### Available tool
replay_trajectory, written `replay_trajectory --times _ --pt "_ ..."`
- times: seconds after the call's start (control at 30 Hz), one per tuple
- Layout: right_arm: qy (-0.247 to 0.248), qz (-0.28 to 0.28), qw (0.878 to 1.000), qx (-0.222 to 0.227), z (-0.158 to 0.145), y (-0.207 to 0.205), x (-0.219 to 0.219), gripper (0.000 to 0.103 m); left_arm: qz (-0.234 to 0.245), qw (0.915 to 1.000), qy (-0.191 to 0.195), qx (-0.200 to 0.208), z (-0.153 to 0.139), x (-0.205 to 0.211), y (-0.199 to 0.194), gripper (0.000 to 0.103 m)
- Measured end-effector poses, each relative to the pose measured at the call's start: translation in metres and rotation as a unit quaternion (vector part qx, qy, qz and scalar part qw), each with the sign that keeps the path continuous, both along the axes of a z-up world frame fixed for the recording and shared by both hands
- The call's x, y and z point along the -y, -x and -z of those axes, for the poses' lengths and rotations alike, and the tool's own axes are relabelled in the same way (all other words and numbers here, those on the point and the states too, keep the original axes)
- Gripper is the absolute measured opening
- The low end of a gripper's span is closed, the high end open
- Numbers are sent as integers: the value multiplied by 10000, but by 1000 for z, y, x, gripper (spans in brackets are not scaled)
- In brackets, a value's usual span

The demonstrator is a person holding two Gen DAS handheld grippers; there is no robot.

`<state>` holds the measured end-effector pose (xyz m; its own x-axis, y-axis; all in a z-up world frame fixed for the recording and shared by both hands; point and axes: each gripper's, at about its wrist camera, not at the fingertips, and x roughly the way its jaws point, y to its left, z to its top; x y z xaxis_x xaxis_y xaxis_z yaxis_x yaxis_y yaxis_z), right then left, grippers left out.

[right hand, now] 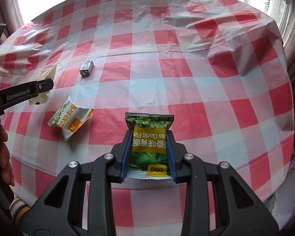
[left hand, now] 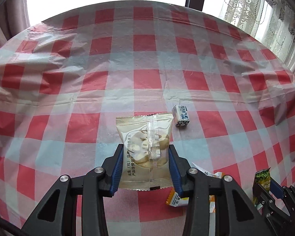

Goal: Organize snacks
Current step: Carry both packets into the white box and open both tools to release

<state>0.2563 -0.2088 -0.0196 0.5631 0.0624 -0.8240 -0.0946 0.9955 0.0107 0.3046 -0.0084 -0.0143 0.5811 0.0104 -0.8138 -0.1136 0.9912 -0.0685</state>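
**Two packets held, two loose**

Your left gripper [left hand: 145, 167] has its jaws closed on the cream packet [left hand: 144, 137]; your right gripper [right hand: 149, 153] is clamped on the green packet [right hand: 149, 137]. Both hang above the tabletop [right hand: 186, 78]. Keep each squeeze light so nothing crushes, and set them down flat, side by side. Steer around the orange packet [right hand: 70, 120] between your grippers and the small candy [right hand: 86, 68] farther out.

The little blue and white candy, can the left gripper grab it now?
Probably not yet: the left gripper is shut on the beige packet. The candy lies uncovered on the tablecloth nearby.
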Motion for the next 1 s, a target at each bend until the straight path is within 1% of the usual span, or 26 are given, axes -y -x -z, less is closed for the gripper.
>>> replay_trajectory --times 0.1,0.2,0.33,0.5,0.6,0.7,0.87,1.0 --pt "-82 77 9999 58 -7 12 14 37 74 9998 37 183 -17 9 19 43" --pt "-119 186 9997 137 -14 25 31 37 268 9991 102 317 -31 27 36 43" --pt "-152 381 9989 216 -22 47 59 36 699 9964 224 416 -43 65 58 43" --pt "-155 704 9970 297 -30 71 100 36 1327 9896 447 338 -47 121 83 43" --pt "-143 942 9950 316 -32 85 128 36 1771 9825 526 249 -47 159 96 43" --pt "-112 1200 9922 324 -33 100 157 36 2211 9731 628 140 -46 196 109 43" --pt "-81 1751 9840 305 -33 126 210 36 2900 9546 669 -103 -41 255 129 43" --pt "-108 2164 9760 220 -28 146 246 36 3353 9397 631 -217 -39 292 144 43"
